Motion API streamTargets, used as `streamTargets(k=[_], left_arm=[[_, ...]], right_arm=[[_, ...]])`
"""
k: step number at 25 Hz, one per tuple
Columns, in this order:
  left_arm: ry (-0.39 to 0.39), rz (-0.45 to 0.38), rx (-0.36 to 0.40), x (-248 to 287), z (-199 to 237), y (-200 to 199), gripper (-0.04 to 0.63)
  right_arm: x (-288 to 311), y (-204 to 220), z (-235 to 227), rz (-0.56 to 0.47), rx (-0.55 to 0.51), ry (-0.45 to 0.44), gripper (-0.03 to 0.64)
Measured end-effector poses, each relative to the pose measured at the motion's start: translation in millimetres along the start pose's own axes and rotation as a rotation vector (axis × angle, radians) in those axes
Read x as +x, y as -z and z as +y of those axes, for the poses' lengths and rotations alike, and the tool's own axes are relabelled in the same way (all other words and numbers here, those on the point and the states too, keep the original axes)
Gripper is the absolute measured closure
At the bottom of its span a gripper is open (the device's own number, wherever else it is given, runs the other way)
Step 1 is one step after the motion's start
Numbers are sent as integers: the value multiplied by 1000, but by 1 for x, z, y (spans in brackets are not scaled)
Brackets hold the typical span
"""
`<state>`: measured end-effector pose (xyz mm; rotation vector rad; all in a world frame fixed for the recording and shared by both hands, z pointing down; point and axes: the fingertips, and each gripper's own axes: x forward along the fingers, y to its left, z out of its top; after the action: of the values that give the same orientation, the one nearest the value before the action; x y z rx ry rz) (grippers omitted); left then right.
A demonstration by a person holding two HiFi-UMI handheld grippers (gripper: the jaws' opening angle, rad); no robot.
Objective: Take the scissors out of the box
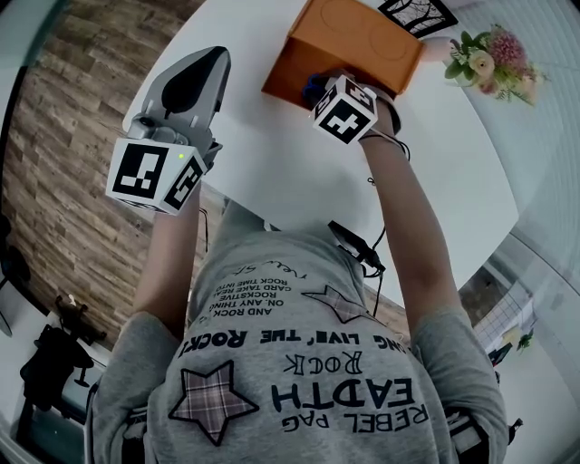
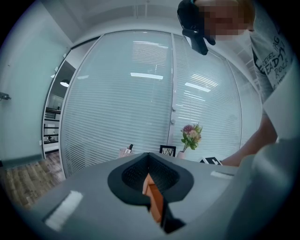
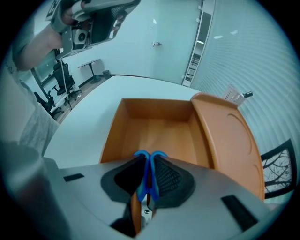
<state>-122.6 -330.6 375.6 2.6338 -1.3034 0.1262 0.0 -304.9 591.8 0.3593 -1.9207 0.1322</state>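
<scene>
An orange wooden box (image 3: 159,126) lies open on the white table, its lid (image 3: 225,140) swung up to the right. The scissors (image 3: 149,174), with blue handles, stand between the pads of my right gripper (image 3: 149,161), which points steeply down over the box's near wall and is shut on them. In the head view the right gripper (image 1: 317,91) reaches into the box (image 1: 362,41), and a bit of blue shows at its tip. My left gripper (image 1: 207,56) hovers to the left above the table, away from the box, its jaws shut and empty (image 2: 149,161).
The round white table (image 1: 272,172) ends close on the left, with wooden floor below. A vase of flowers (image 1: 485,59) and a small framed picture (image 1: 417,14) stand beyond the box. A pen holder (image 3: 234,96) is behind the lid.
</scene>
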Motion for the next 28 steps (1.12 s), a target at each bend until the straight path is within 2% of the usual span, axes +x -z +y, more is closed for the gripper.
streamTargets(k=[10, 19, 28], left_arm=[[-15, -8, -15, -7, 0, 3, 586], [-23, -20, -13, -14, 1, -2, 586], [-29, -30, -1, -18, 0, -9, 586]], right_arm=[[-2, 1, -1, -37, -11, 62, 538], [-13, -6, -7, -93, 23, 104, 538], [-38, -30, -20, -203, 49, 148, 538]])
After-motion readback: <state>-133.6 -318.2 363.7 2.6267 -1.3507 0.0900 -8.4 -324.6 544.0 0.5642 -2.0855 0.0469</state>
